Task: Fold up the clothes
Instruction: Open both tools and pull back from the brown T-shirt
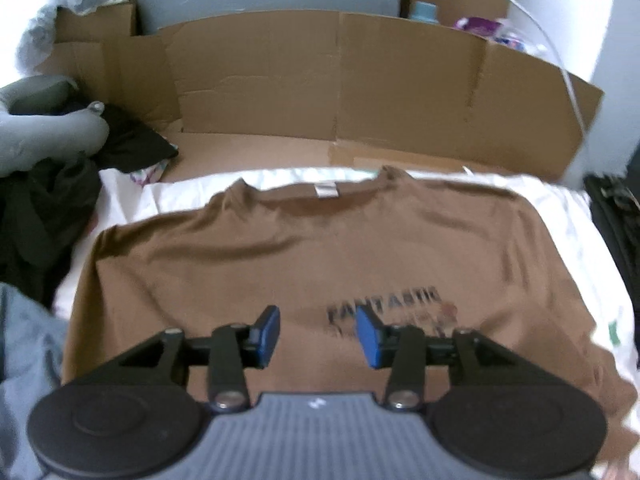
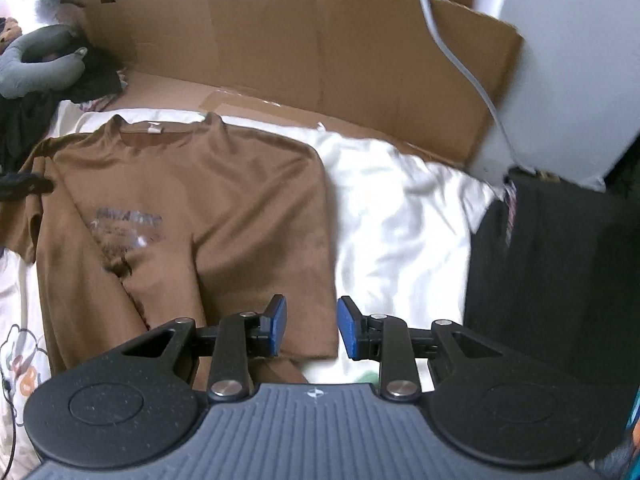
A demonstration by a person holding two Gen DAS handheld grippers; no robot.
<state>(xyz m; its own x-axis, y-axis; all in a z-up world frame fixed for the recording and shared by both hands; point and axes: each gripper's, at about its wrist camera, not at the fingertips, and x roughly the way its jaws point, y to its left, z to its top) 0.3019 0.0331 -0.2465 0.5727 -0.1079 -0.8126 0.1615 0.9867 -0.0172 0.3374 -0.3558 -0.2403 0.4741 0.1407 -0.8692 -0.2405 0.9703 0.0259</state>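
Note:
A brown T-shirt (image 1: 304,252) with dark lettering lies flat on a white sheet (image 1: 568,232), collar toward the cardboard. My left gripper (image 1: 318,336) hovers above the shirt's chest print, its blue pads apart with nothing between them. In the right wrist view the same T-shirt (image 2: 224,200) has its right side folded in, leaving a straight right edge, and a sleeve sticks out at the left. My right gripper (image 2: 312,326) hangs over that right edge near the hem, jaws apart and empty, one fingertip over brown cloth, the other over the white sheet (image 2: 400,216).
A flattened cardboard box (image 1: 320,92) stands as a wall behind the sheet. Dark clothes (image 1: 44,200) and a grey pillow (image 1: 48,128) pile at the left. A black garment (image 2: 552,272) lies to the right of the sheet. A white cable (image 2: 460,60) hangs over the cardboard.

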